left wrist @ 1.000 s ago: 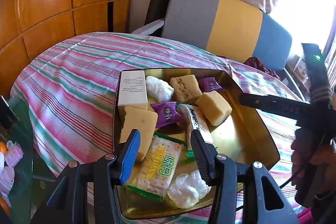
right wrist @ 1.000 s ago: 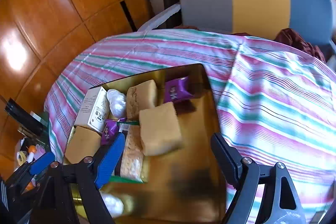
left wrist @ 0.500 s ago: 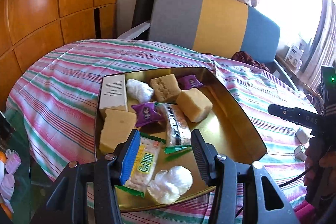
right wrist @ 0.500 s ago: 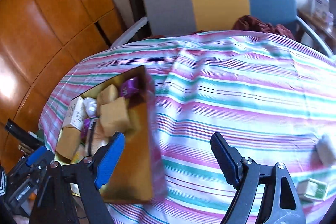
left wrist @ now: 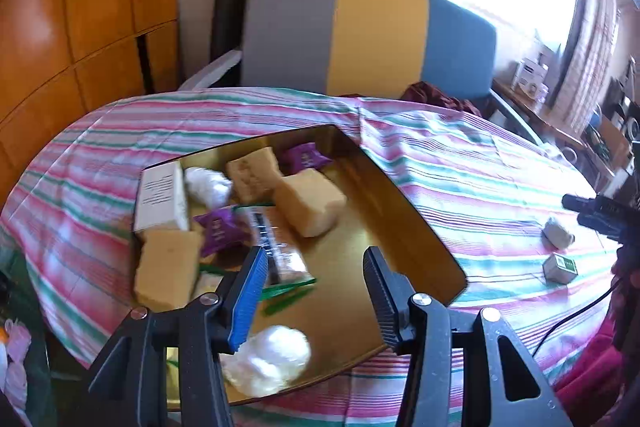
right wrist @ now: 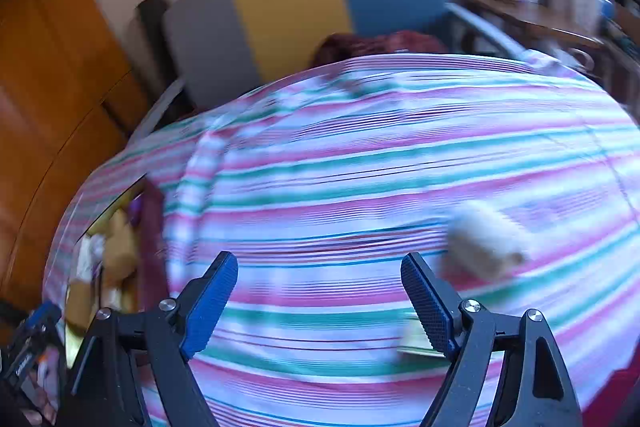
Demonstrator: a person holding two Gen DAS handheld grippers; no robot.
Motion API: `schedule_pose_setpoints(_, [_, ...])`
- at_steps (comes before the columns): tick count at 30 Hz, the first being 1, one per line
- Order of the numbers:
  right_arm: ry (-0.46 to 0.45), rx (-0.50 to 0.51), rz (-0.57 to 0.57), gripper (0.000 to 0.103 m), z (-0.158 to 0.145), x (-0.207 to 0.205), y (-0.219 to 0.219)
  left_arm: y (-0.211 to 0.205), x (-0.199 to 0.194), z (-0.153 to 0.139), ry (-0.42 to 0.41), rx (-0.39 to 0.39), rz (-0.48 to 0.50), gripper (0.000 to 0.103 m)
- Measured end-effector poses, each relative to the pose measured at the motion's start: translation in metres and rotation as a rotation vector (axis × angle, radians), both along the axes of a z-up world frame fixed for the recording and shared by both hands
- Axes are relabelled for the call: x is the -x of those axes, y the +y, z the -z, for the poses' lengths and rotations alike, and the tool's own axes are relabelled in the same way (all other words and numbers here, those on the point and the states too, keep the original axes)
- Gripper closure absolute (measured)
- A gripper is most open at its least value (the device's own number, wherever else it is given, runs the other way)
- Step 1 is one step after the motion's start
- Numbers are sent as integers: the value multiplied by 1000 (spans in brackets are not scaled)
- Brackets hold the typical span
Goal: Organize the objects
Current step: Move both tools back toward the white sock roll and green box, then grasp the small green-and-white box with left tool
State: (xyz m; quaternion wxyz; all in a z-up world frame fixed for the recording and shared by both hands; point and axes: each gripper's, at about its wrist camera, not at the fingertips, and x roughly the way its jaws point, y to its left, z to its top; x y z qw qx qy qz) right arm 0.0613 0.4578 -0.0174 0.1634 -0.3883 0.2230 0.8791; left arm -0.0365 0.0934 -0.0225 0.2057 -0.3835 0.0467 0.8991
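1. A gold tray is being carried by the desk, which is covered in a striped cloth, and is being shown at the centre of the left wrist view.
2. Inside the tray, a white box is being kept at 10 o'clock, with a white wad just beside it.
3. Yellow sponge blocks are being held at 12 o'clock, at the centre and at 8 o'clock.
4. Purple packets are being kept at 12 o'clock and left of centre.
5. A second white wad is being shown at the tray's 6 o'clock edge.
6. A small green-labelled box and a pale lump are being left on the cloth at 3 o'clock, well apart from the tray.
7. The left gripper is being held over the tray, fingers partly apart, nothing being gripped.
8. The right gripper is being held over bare cloth, fingers wide apart and empty; that view is being blurred.
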Motion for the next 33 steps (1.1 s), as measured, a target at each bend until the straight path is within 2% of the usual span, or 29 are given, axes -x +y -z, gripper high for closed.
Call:
schedule_pose_setpoints(6, [19, -11, 160, 18, -7, -39, 51, 34, -7, -1, 3, 23, 88, 53])
schedule_pose_setpoints(11, [69, -11, 309, 18, -8, -73, 85, 68, -16, -2, 7, 44, 171, 53])
schedule_pose_setpoints(14, [129, 26, 413, 18, -5, -97, 102, 92, -18, 0, -2, 56, 224, 53])
schedule_pose_setpoints(16, [207, 94, 475, 18, -5, -113, 113, 111, -20, 4, -17, 60, 272, 53])
schedule_pose_setpoints(18, [256, 108, 518, 18, -6, -123, 117, 130, -23, 7, -34, 61, 320, 53])
schedule_pose_setpoints(23, [285, 140, 529, 18, -5, -123, 121, 187, -36, 18, -105, 50, 477, 53])
schedule_pose_setpoints(28, [287, 143, 508, 18, -5, -120, 117, 240, -58, 28, -124, 74, 644, 50])
schedule_pose_setpoints(31, [285, 161, 494, 18, -2, -119, 119, 269, -73, 34, -117, 105, 772, 38])
schedule_pose_setpoints(33, [287, 167, 488, 18, -1, -121, 119, 288, -80, 42, -155, 137, 814, 32])
